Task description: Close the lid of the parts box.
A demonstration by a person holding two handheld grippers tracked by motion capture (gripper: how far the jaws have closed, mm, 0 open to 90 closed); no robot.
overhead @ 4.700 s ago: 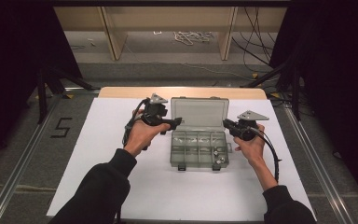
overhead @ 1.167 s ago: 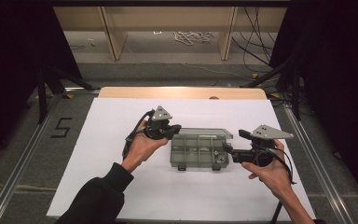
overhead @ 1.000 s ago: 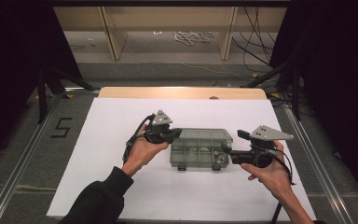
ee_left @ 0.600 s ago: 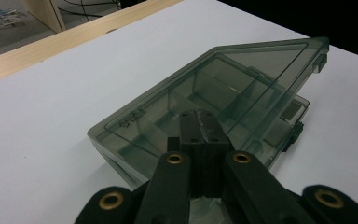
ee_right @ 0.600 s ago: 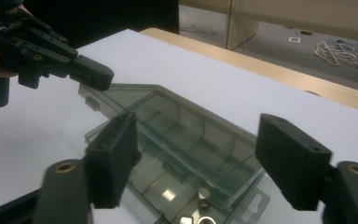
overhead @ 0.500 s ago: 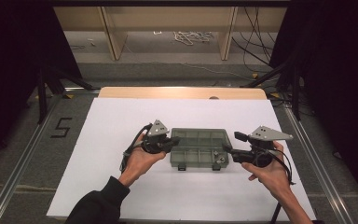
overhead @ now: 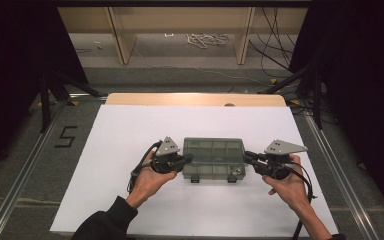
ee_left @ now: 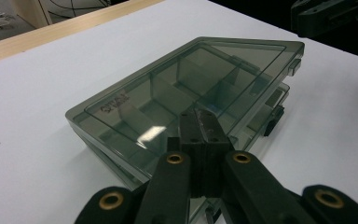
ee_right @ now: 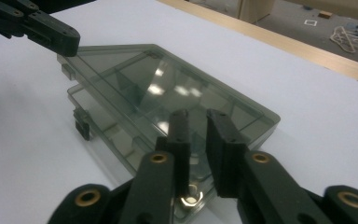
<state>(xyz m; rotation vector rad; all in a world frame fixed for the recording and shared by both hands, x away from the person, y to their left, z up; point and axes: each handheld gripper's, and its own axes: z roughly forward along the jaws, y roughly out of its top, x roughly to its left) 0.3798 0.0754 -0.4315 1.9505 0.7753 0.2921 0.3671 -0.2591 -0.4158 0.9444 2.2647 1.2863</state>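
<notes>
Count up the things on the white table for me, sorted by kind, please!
Clear compartment box: 1
Grippers: 2, the left gripper and the right gripper
Hands holding them: 2, the left hand and the right hand
Total: 5

A wide white surface point(overhead: 130, 150), edged by a pale wooden strip point(overhead: 195, 99) at its far side, is seen. A smoky clear compartment box point(overhead: 213, 156) is laid flat on it, between the left claw point(overhead: 186, 159) and the right claw point(overhead: 246, 157).
</notes>
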